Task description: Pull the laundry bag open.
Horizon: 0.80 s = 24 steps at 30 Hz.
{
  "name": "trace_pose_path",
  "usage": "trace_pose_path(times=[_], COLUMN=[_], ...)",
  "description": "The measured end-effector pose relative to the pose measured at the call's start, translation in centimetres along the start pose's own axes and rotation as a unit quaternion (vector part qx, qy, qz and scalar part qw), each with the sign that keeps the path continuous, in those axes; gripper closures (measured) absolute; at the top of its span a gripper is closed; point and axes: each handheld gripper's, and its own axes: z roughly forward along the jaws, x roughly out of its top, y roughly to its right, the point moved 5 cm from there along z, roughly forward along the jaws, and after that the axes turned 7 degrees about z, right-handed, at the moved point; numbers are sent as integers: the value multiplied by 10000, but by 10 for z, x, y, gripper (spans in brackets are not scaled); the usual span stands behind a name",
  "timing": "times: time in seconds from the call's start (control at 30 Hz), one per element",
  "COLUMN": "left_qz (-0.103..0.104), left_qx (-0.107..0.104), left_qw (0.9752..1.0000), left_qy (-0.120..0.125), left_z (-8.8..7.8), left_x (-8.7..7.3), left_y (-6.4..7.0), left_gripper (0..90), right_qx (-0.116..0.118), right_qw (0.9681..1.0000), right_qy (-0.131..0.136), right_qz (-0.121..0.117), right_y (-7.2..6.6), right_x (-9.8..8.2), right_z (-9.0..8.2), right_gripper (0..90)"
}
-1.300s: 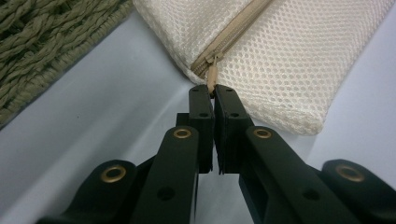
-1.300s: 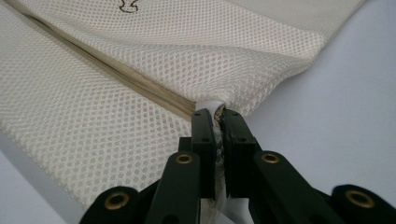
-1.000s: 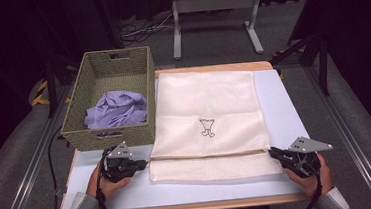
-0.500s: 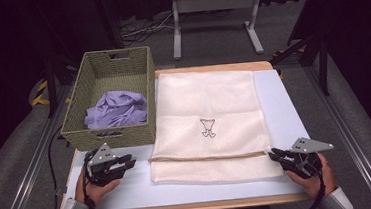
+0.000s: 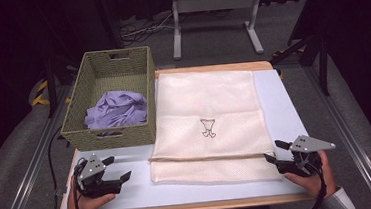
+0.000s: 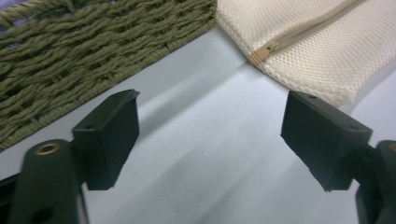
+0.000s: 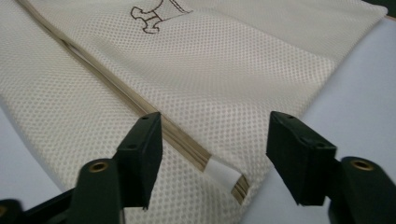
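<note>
between right jaws: mesh bag (image 7: pixel 243 74) corner

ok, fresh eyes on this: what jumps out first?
The big cream mesh bag spread flat across the white table, a small dark emblem at its centre. Left of it stands a woven basket holding crumpled purple cloth. At the near edge, the left tool sits open off the bag; the right tool is open at the bag's zipper corner.
</note>
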Motion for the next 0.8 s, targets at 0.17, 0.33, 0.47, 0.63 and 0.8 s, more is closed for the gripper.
trace_pose_path(times=[0.17, 0.33, 0.47, 0.63, 0.8], left_qz=[-45, 134, 217, 193, 263], left_qx=[19, -31, -20, -2, -1], left_qw=[10000, 9998, 9996, 9997, 9995], left_qy=[41, -146, -186, -138, -150], left_z=[-1, 3, 3, 0, 0], left_x=[0, -2, -3, -4, -4], left_y=[5, 13, 17, 18, 20], left_gripper=[125, 72, 67, 72, 73], right_qx=[4, 300, 393, 658, 953], right_qw=[9994, 9968, 9960, 9930, 9886], right_qy=[-55, -88, -127, -318, -605], right_qz=[-346, -730, -793, -931, -996], right_y=[-15, -42, -53, -72, -85], right_x=[14, 34, 43, 54, 55], right_z=[13, 36, 51, 79, 100], right_gripper=[282, 256, 221, 237, 333])
